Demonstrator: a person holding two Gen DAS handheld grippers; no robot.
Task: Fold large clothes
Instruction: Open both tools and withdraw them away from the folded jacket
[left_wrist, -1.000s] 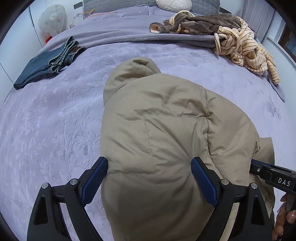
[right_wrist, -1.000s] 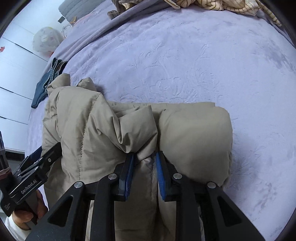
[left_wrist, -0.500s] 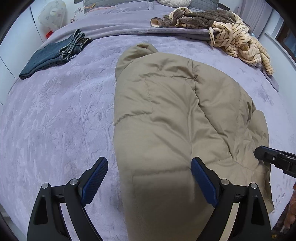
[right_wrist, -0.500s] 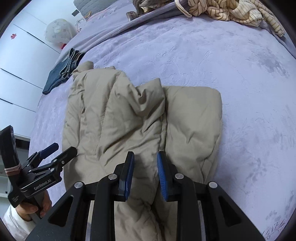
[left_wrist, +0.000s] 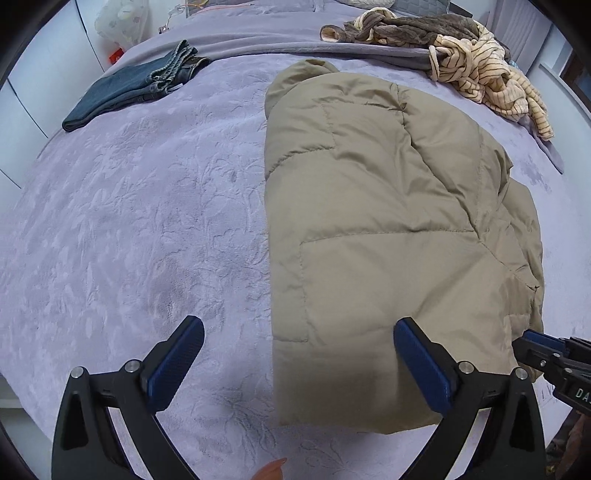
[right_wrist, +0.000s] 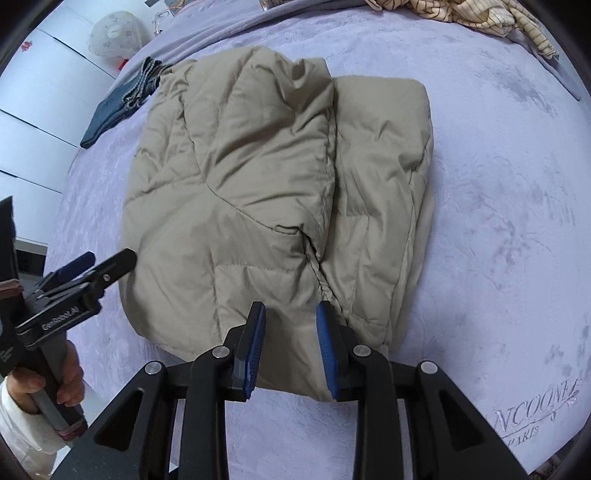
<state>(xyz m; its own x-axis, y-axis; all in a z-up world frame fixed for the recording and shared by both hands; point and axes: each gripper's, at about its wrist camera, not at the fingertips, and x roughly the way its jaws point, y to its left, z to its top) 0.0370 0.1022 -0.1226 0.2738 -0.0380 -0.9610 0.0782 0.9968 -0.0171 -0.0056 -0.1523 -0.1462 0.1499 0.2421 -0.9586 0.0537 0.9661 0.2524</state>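
A khaki puffer jacket lies folded lengthwise on the lavender bedspread, hood end away from me. My left gripper hovers above its near left edge, its jaws opening to their widest and touching nothing. In the right wrist view the jacket shows one layer folded over another. My right gripper hangs over its near hem. Its jaws are opening with a gap between the blue pads and no cloth pinched. The left gripper shows at the left, held by a hand.
Folded blue jeans lie at the far left of the bed. A heap of brown and striped clothes sits at the far right. White wardrobe doors stand beyond the bed's left side. The right gripper's tip pokes in at the right.
Both grippers have drawn back toward the near end of the jacket and risen a little. The right gripper let go of the fold it pinched. The left jaws spread wider.
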